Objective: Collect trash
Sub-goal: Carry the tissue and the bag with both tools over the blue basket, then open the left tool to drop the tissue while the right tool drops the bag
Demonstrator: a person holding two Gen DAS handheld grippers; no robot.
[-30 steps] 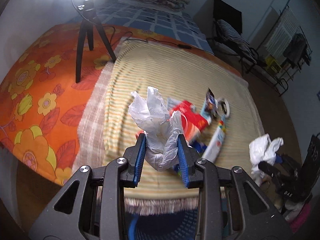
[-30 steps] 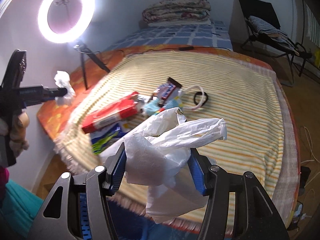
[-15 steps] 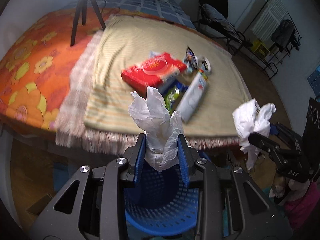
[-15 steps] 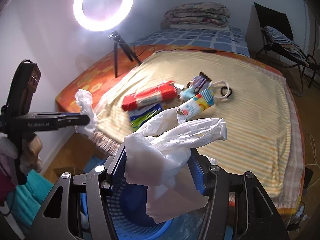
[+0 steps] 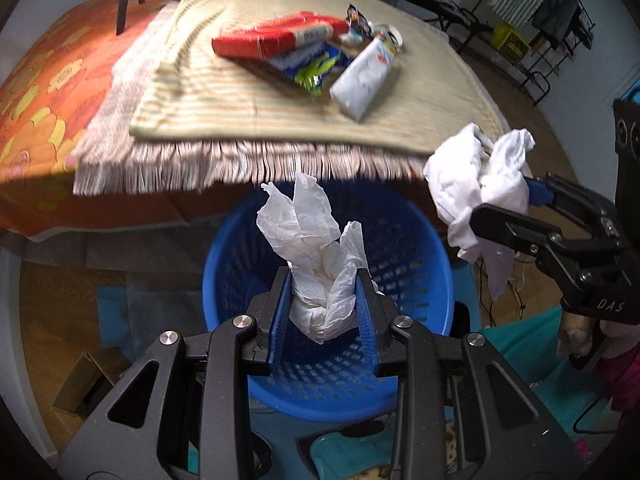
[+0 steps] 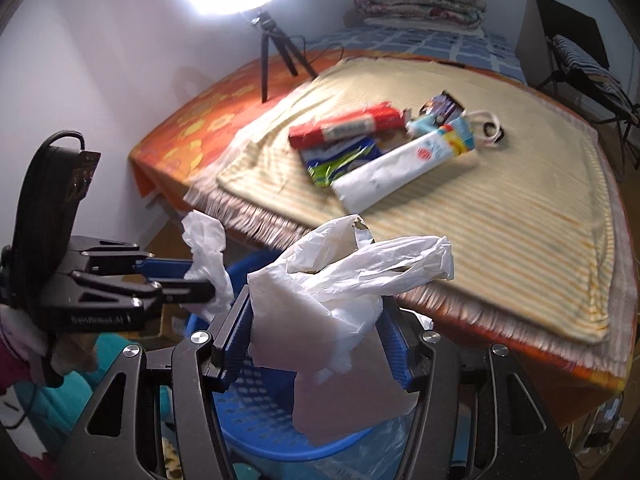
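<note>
My left gripper (image 5: 323, 298) is shut on a crumpled white tissue (image 5: 316, 248) and holds it right above the open blue perforated basket (image 5: 416, 240) on the floor. It also shows in the right wrist view (image 6: 188, 276). My right gripper (image 6: 320, 324) is shut on a white plastic bag (image 6: 340, 280), over the basket's rim (image 6: 256, 436). It also shows at the right of the left wrist view (image 5: 516, 208), with the bag (image 5: 476, 184) beside the basket. More trash lies on the striped blanket (image 5: 224, 92): a red pack (image 5: 272, 38), a blue-green wrapper (image 5: 312, 66), a white tube (image 5: 366, 76).
The bed with an orange flowered sheet (image 5: 36, 92) stands behind the basket, its fringe (image 5: 224, 164) overhanging. A ring light on a tripod (image 6: 276, 52) stands on the bed. A cardboard box (image 5: 82, 384) sits on the floor at left. Chairs and a rack (image 5: 536, 12) stand far right.
Both grippers have come down and back from over the bed to the blue basket, each still holding its trash. The basket has come fully into view under them.
</note>
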